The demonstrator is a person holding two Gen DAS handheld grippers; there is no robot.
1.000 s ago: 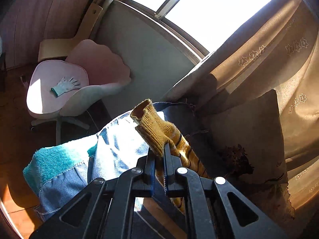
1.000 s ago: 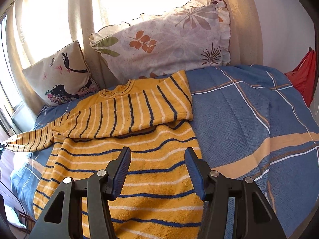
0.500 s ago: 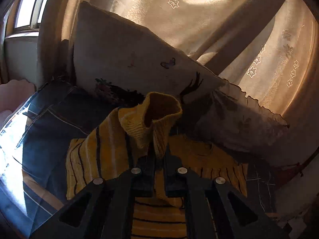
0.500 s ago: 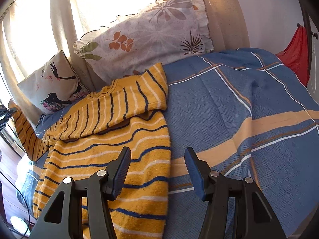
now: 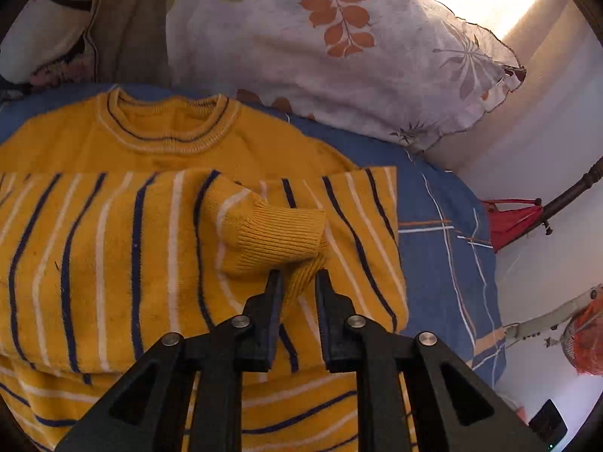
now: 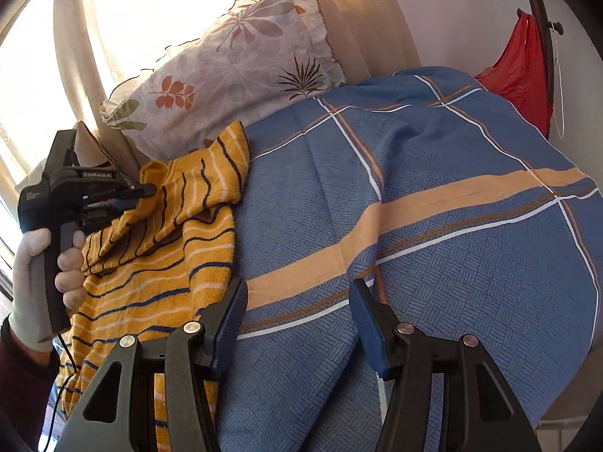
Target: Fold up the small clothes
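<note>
Yellow striped sweater [image 5: 113,248] on the blue plaid bedspread [image 6: 433,203], one sleeve folded across its chest

The left gripper [image 5: 296,282] pinches the ribbed cuff [image 5: 271,235] over the sweater's front, its jaws nearly together. The right gripper [image 6: 297,312] hangs above bare bedspread just beside the sweater's edge, jaws spread wide and empty. A leaf-print pillow [image 5: 339,45] leans behind the collar

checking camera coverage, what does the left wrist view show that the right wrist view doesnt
Only the left wrist view shows the sweater's neckline and the ribbed cuff pinched in the left gripper.

Only the right wrist view shows the gloved hand holding that gripper's handle, and the right gripper, open over the blue plaid bedspread and touching nothing.

Both show the yellow striped sweater, the leaf-print pillow, the bedspread and the red cloth hanging at the side.
</note>
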